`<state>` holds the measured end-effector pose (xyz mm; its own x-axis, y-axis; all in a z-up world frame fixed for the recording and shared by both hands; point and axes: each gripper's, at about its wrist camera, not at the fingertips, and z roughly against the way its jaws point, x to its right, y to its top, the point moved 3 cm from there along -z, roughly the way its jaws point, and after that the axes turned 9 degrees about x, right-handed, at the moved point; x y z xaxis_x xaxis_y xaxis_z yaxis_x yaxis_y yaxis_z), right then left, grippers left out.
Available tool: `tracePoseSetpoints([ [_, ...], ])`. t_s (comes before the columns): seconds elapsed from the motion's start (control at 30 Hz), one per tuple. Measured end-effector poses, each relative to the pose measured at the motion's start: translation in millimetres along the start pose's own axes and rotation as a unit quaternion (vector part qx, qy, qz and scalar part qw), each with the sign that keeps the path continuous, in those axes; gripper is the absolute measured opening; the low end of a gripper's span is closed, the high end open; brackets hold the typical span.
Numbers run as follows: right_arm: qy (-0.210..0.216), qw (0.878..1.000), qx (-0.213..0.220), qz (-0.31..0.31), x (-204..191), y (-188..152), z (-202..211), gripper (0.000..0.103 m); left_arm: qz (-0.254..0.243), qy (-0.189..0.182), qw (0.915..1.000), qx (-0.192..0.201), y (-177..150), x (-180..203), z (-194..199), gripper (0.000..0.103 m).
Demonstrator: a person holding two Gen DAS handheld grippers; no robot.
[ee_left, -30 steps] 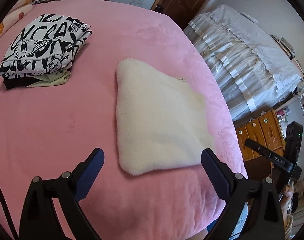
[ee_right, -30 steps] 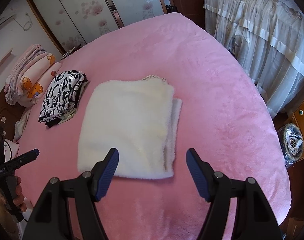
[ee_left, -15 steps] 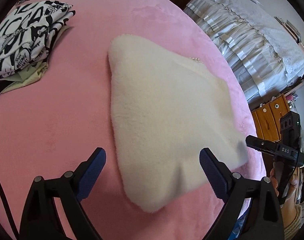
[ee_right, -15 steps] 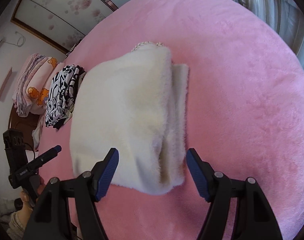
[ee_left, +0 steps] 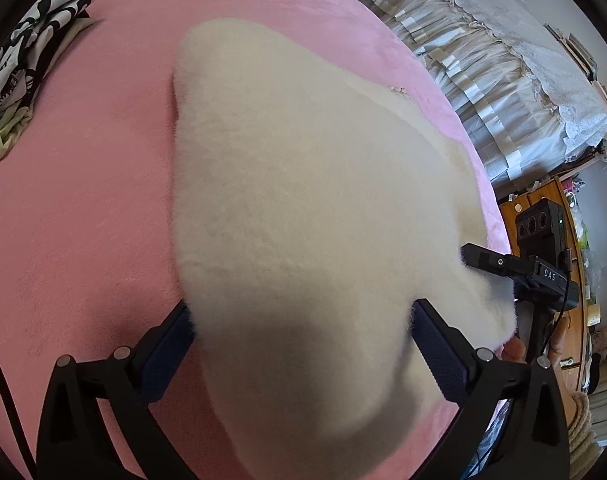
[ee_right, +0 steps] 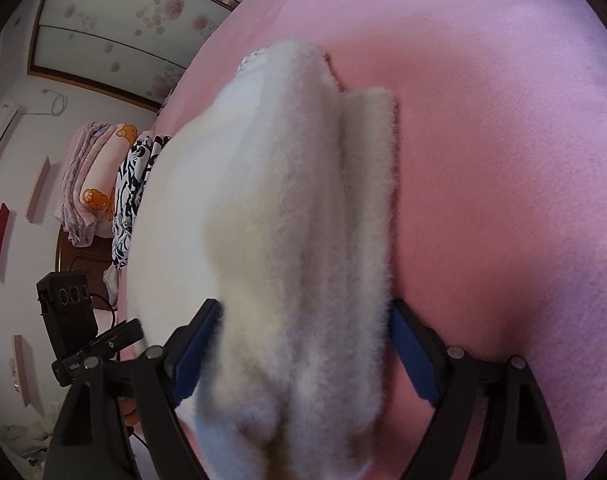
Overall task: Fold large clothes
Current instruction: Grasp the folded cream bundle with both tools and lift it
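A folded cream fleece garment (ee_left: 303, 184) lies on the pink bed cover (ee_left: 75, 208). My left gripper (ee_left: 301, 320) is open, its two fingers standing either side of the garment's near edge, the fabric filling the gap between them. In the right wrist view the same garment (ee_right: 287, 216) runs between the open fingers of my right gripper (ee_right: 305, 320) at its other near corner. The right gripper also shows at the left view's right edge (ee_left: 515, 268), and the left gripper at the right view's left edge (ee_right: 91, 344).
A stack of folded clothes with a black-and-white print on top (ee_left: 35, 32) lies at the far left of the bed; it also shows in the right view (ee_right: 137, 184). Rolled pink bedding (ee_right: 91, 184) lies beyond. A white draped bed (ee_left: 503, 60) and a wooden dresser (ee_left: 551, 216) stand right.
Both grippers have moved forward and down onto the garment's near edge. The fabric now lies between each pair of open fingers; a second ago it lay well ahead of them.
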<state>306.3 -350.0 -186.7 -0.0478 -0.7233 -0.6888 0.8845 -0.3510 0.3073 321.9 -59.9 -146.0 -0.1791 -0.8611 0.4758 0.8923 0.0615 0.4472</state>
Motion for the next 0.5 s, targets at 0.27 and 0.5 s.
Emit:
tracePoseSetpoints([
  [0.27, 0.030, 0.999, 0.006, -0.011, 0, 11, -22, 0.085, 0.038, -0.046, 0.9978, -0.028, 4, -16, -27, 0.103],
  [0.5, 0.025, 1.000, 0.017, -0.007, -9, 9, -22, 0.071, 0.058, -0.049, 0.9967, -0.029, 4, -16, -40, 0.103],
])
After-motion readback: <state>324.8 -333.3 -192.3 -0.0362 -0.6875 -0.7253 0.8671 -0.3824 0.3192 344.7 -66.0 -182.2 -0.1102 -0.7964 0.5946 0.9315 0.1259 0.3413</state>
